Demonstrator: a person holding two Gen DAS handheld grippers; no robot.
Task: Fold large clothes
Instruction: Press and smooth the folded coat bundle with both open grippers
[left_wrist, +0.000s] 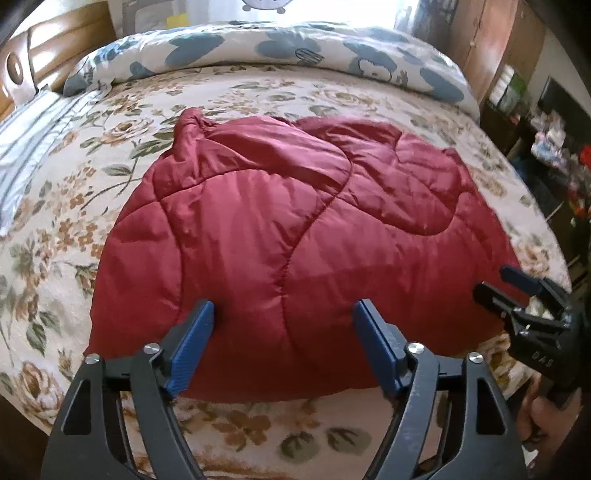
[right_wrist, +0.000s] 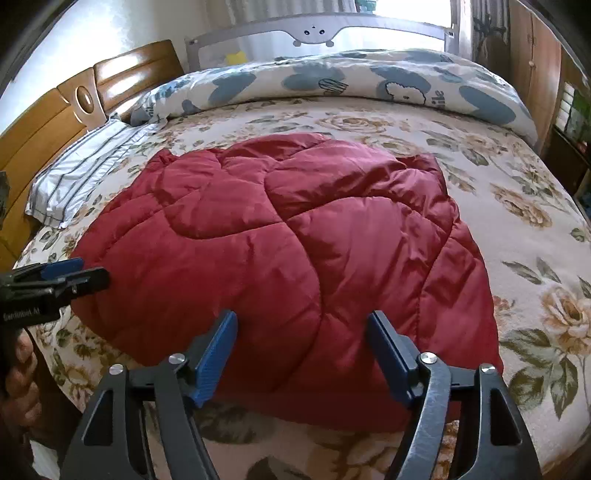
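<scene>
Hovering both tongs, left tongs (left_wrist: 283, 345) and right tongs (right_wrist: 303, 356), wide open and empty over near edge of puffy dark-red quilted jacket (left_wrist: 295, 229), folded flat on floral-print bed (left_wrist: 66, 206). Next grip: take full padded thickness, both corners level, lift together.

1. The red quilted jacket (left_wrist: 280, 229) is folded over itself, so its underside and any sleeves or zip are hidden.
2. In the left wrist view the shelf clutter (left_wrist: 554, 147) at three o'clock is too blurred to name.
3. The right gripper (left_wrist: 517, 291) is cut off by the frame edge at four o'clock.
4. In the right wrist view the left gripper (right_wrist: 74, 275) runs off the edge at nine o'clock.
5. The wooden headboard (right_wrist: 55, 110) is cropped at ten o'clock.
</scene>
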